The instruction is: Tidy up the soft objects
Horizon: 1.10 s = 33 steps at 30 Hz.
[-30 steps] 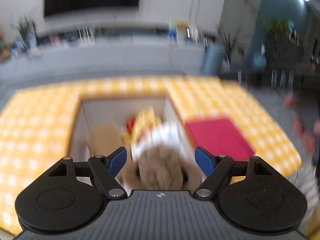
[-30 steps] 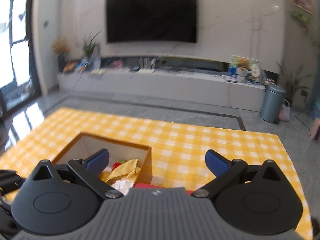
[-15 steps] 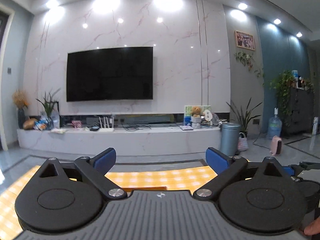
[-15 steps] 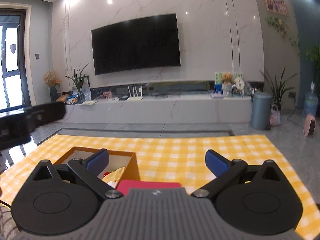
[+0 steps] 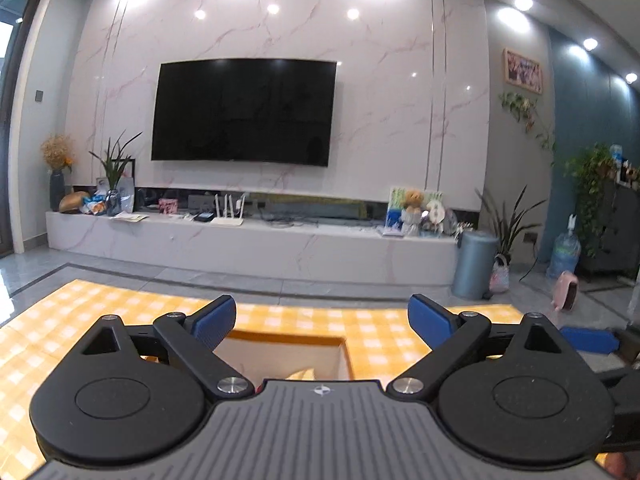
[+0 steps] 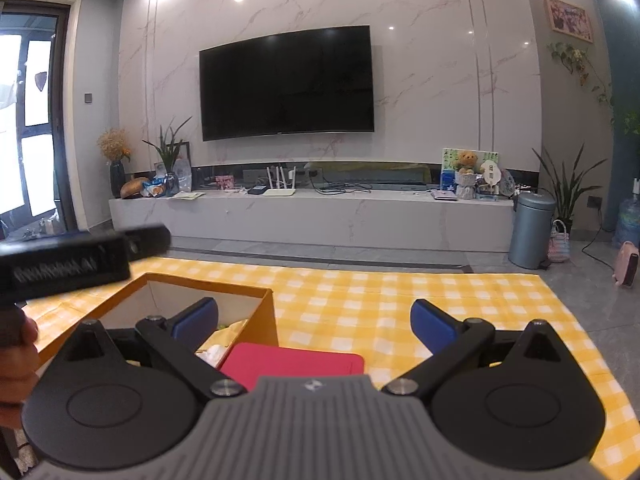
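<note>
My left gripper (image 5: 320, 320) stands wide open with nothing between its blue pads, pointing out over an open cardboard box (image 5: 288, 336). A yellow cloth (image 5: 302, 374) peeks out of the box just below it. In the right wrist view the same box (image 6: 208, 286) sits front left, holding the yellow cloth (image 6: 232, 330) and something white (image 6: 212, 354). A flat red soft piece (image 6: 292, 364) lies on the table beside the box, right under my right gripper (image 6: 316, 320), which is open and empty.
A yellow checked cloth (image 6: 400, 300) covers the table. The left gripper's black body (image 6: 72, 260) and a hand (image 6: 16, 352) fill the left edge of the right wrist view. Beyond the table are a grey floor, a TV bench and a bin (image 6: 530, 230).
The left gripper has tipped up from looking down into the box; the brown plush toy seen between its fingers is out of sight. The right gripper has sunk closer to the red piece.
</note>
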Tool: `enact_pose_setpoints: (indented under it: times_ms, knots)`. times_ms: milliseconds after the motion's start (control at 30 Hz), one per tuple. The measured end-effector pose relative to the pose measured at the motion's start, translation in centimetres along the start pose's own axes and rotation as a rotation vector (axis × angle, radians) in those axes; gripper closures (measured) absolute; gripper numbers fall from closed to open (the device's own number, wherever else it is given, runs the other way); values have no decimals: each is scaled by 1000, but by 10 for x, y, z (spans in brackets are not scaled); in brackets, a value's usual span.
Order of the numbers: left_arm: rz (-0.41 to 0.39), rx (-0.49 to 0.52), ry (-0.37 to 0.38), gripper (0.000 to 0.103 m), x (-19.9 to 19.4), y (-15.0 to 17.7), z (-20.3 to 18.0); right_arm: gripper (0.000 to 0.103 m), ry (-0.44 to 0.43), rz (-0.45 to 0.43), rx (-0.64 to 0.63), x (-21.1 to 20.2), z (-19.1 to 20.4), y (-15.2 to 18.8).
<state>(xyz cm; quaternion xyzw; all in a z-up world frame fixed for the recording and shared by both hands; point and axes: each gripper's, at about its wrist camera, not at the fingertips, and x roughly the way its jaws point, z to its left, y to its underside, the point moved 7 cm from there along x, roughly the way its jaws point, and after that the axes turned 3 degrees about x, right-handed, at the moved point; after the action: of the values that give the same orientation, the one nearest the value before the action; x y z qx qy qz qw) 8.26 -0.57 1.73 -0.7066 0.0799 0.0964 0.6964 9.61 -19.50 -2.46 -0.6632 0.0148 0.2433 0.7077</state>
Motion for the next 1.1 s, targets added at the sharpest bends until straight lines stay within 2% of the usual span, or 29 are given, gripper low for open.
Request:
enact_pose_setpoints:
  times_ms: [233, 667, 1100]
  knots:
    - [89, 2, 34, 0, 9, 15, -2, 3, 7, 16, -27, 9, 2, 11]
    - [82, 64, -1, 0, 5, 19, -12, 3, 9, 40, -15, 15, -3, 20]
    - [93, 42, 6, 0, 2, 19, -12, 3, 0, 37, -33, 11, 0, 18]
